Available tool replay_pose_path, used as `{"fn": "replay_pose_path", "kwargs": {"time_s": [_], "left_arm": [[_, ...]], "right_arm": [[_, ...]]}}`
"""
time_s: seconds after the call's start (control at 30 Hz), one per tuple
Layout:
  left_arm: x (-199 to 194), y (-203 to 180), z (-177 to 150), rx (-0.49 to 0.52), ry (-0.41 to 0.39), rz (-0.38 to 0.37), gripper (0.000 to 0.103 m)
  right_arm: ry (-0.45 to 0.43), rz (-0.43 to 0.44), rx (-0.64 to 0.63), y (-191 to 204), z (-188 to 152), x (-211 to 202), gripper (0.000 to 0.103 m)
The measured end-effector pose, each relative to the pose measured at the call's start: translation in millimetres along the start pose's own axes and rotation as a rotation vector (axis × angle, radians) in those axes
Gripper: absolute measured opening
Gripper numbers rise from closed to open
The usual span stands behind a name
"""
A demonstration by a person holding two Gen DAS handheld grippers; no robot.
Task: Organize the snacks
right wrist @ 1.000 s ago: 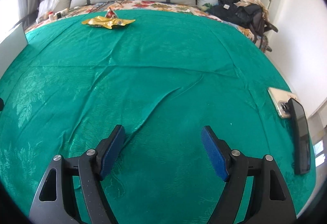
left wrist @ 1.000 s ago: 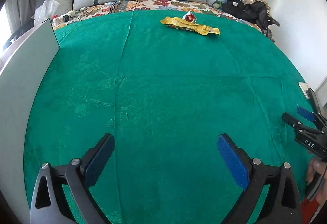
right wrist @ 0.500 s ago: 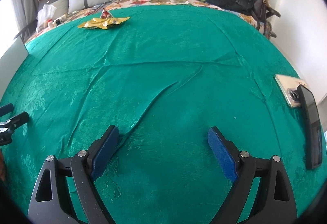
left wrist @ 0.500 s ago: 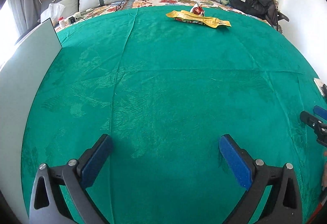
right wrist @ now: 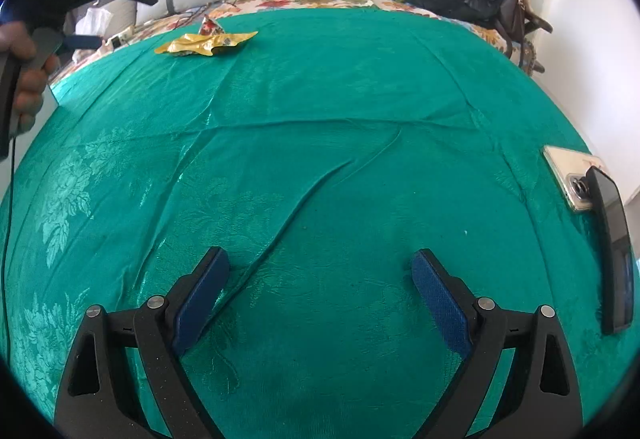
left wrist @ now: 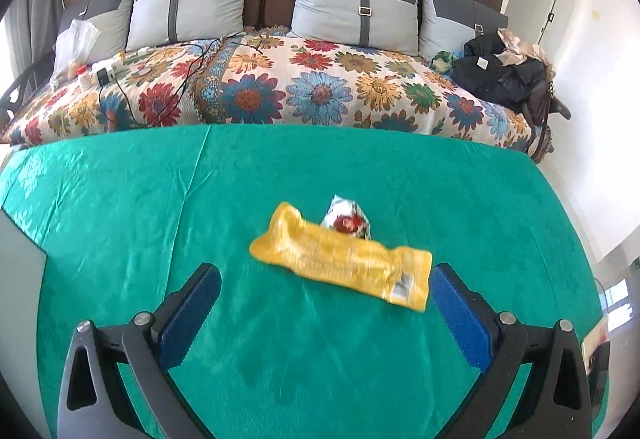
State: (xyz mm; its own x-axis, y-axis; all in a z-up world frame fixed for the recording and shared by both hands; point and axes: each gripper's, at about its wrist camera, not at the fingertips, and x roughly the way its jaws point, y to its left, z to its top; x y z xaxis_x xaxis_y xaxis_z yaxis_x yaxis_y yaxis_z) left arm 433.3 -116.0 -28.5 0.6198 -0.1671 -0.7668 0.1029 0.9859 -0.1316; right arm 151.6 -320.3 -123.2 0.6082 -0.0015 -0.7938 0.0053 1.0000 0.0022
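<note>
A long yellow snack packet [left wrist: 340, 263] lies flat on the green bedspread [left wrist: 120, 199]. A small white and red packet [left wrist: 348, 221] sits just behind it, touching it. My left gripper [left wrist: 324, 273] is open, low over the yellow packet. The packet's right end lies by the right finger [left wrist: 456, 315]. In the right wrist view both snacks are far off at the upper left, the yellow packet [right wrist: 208, 43] and the small packet [right wrist: 210, 26]. A hand holds the left gripper [right wrist: 128, 21] there. My right gripper [right wrist: 320, 257] hovers over bare bedspread, jaws opening, nothing between them.
Two phones lie at the right edge, a light one [right wrist: 572, 179] and a dark one [right wrist: 612, 247]. A grey board [left wrist: 16, 279] stands at the left. Behind the green cloth lie a floral blanket [left wrist: 280, 91], cables, pillows and a black bag [left wrist: 504, 75].
My left gripper has travelled forward across the bed to the snacks, which now lie right before its fingers. The right gripper's jaws have spread wider and it has stayed in place.
</note>
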Motion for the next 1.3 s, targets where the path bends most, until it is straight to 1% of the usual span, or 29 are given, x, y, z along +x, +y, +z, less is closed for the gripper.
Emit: {"fn": "replay_pose_path", "kwargs": {"time_s": [0.1,0.2,0.27,0.33,0.4,0.43,0.47,0.5,0.53,0.57,0.63,0.7,0.77,0.87,1.0,1.03,1.07,1.13,1.17,1.23,1.3], "left_arm": [[26,-18,35,0.071,0.005,0.007,0.102],[54,-30,53,0.107,0.014,0.023,0.102],[76,-31,55,0.104,0.042,0.038,0.102],[99,-30,52,0.098,0.077,0.061,0.102],[119,-27,45,0.101,0.111,0.082,0.102],[127,-26,39,0.108,0.129,0.086,0.101],[132,-26,33,0.119,0.144,0.071,0.096],[136,-26,26,0.135,0.158,0.034,0.074],[137,-29,16,0.169,0.172,0.025,0.052],[132,-32,8,0.21,0.145,0.018,0.049],[116,-35,-4,0.267,0.137,-0.032,0.045],[100,-34,-18,0.274,0.148,-0.071,0.04],[77,-29,-38,0.276,0.161,-0.101,0.04],[44,-17,-78,0.26,0.186,-0.134,0.04],[-9,-1,-142,0.266,0.206,-0.099,0.045],[-21,4,-158,0.26,0.217,-0.092,0.05],[-33,8,-172,0.25,0.224,-0.095,0.052],[-56,20,-197,0.199,0.238,-0.121,0.067],[-67,27,-207,0.17,0.235,-0.121,0.07],[-89,41,-226,0.115,0.202,-0.1,0.078],[-107,53,-241,0.073,0.167,-0.082,0.082]], "right_arm": [[0.0,0.0,0.0,0,0,0,0.095],[0.0,0.0,0.0,0,0,0,0.095],[0.0,0.0,-0.001,0,0,0,0.095],[0.0,0.001,0.0,0,0,0,0.095],[0.0,0.0,0.0,0,0,0,0.095],[0.0,0.0,0.0,0,0,0,0.095],[0.0,0.0,0.0,0,0,0,0.095],[-0.001,0.0,0.0,0,0,0,0.095],[-0.001,0.0,0.0,0,0,0,0.096],[-0.001,0.0,0.0,0,0,0,0.096],[-0.001,0.0,0.0,0,0,0,0.096],[0.0,0.001,-0.001,1,0,0,0.096],[0.001,0.002,-0.002,1,0,1,0.096],[0.002,0.003,-0.004,2,1,2,0.097],[0.002,0.003,-0.004,2,1,3,0.097],[0.001,0.003,-0.004,2,1,3,0.097],[0.001,0.003,-0.004,2,1,3,0.097],[0.001,0.003,-0.004,2,1,3,0.097],[0.002,0.003,-0.004,2,1,3,0.097],[0.001,0.003,-0.004,2,1,3,0.097],[0.001,0.003,-0.004,2,1,3,0.097]]}}
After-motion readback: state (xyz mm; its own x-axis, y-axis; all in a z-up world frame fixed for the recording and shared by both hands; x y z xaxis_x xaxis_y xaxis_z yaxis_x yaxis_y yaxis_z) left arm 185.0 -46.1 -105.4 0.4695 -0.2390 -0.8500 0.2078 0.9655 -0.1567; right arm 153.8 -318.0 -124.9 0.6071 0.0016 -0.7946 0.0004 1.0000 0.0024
